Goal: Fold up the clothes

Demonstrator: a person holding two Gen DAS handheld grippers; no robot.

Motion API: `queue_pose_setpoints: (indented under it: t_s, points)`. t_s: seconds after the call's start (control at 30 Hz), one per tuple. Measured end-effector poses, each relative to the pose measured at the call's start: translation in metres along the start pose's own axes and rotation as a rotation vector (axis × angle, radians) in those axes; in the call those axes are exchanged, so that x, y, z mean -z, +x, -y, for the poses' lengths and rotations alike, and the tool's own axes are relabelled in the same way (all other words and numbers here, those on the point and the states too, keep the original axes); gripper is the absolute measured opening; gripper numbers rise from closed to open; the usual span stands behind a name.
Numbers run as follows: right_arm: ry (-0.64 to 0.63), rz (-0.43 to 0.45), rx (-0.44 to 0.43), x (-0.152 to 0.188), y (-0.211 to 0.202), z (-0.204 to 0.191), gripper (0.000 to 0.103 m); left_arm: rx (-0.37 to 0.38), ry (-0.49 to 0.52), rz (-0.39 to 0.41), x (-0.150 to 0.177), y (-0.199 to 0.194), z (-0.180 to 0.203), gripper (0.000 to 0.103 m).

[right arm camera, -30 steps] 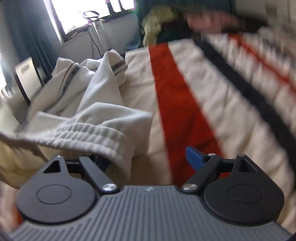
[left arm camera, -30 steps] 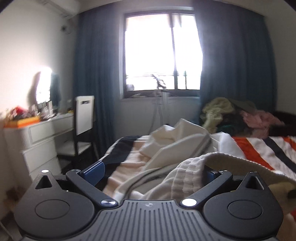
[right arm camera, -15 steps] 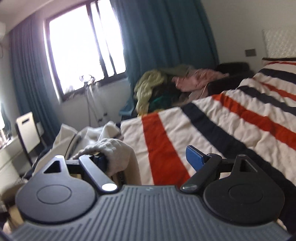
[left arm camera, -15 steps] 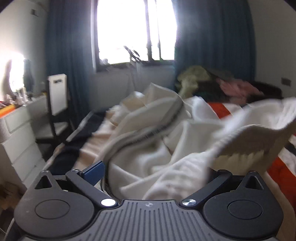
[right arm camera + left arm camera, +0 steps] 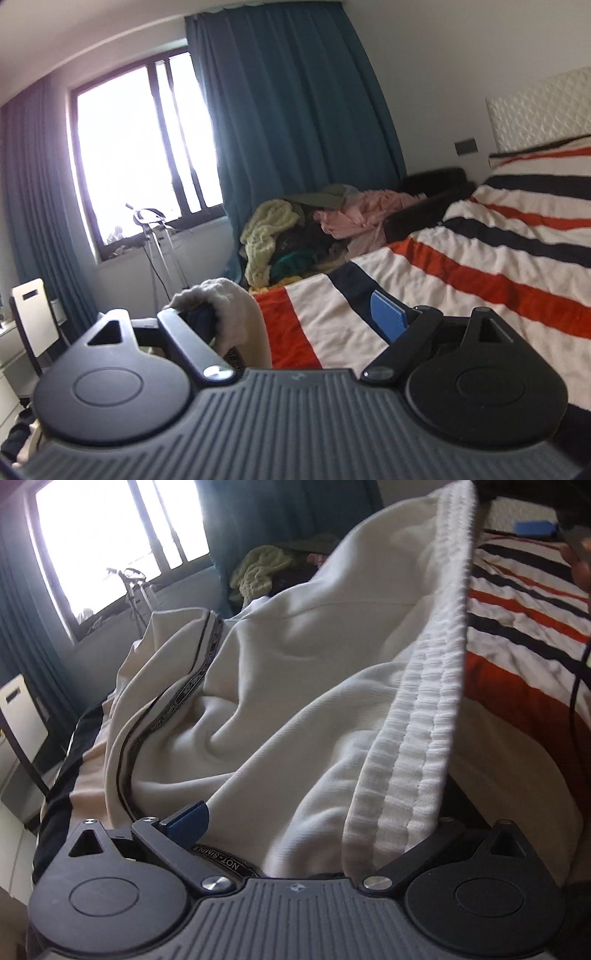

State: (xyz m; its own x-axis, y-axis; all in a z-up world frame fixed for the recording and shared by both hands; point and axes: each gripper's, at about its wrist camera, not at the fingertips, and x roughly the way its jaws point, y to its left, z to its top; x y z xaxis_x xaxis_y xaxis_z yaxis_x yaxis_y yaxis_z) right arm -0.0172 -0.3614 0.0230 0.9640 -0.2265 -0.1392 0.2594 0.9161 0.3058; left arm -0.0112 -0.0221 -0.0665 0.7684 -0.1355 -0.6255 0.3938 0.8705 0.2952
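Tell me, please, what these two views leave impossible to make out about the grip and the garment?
- Left wrist view: the right finger of the left gripper is buried under the waistband, so its grip cannot be confirmed.
- Right wrist view: cloth drapes the left finger of the right gripper; whether it is pinched is unclear.
- Garment: its lower end is hidden behind its own folds.
- Window: overexposed, nothing outside shows.
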Motion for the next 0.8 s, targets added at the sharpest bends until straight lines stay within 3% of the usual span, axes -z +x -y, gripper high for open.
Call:
queue_pose_setpoints:
  t_s: [0.1,0.2,0.43,0.57,0.7,0.8]
  points:
    - [-0.023,0.012,0.002,0.001,0.002,-0.003,0.086,-0.057,-0.068,-0.006,0.001,0.000,-0.015,0.103]
    - [-0.047,0.000,0.017,0.006,0.003,-0.008,0.086,-0.165,-0.159,0.023,-0.001,-0.005,-0.040,0.103]
    - [0.015,-0.175,-0.019,0.033,-0.006,-0.022,0.085,-0.359,-0.480,0.091,-0.016,-0.005,-0.151,0.103]
    - [0.000,-0.184,-0.096,0.051,-0.036,-0.054,0.085,-0.494,-0.594,0.199,-0.024,-0.020,-0.214,0.103]
    - [-0.112,-0.167,-0.190,0.062,-0.047,-0.088,0.086,-0.581,-0.573,0.315,-0.025,-0.056,-0.245,0.103]
    - [-0.184,-0.212,-0.206,0.069,-0.038,-0.100,0.086,-0.569,-0.539,0.310,-0.013,-0.070,-0.247,0.103]
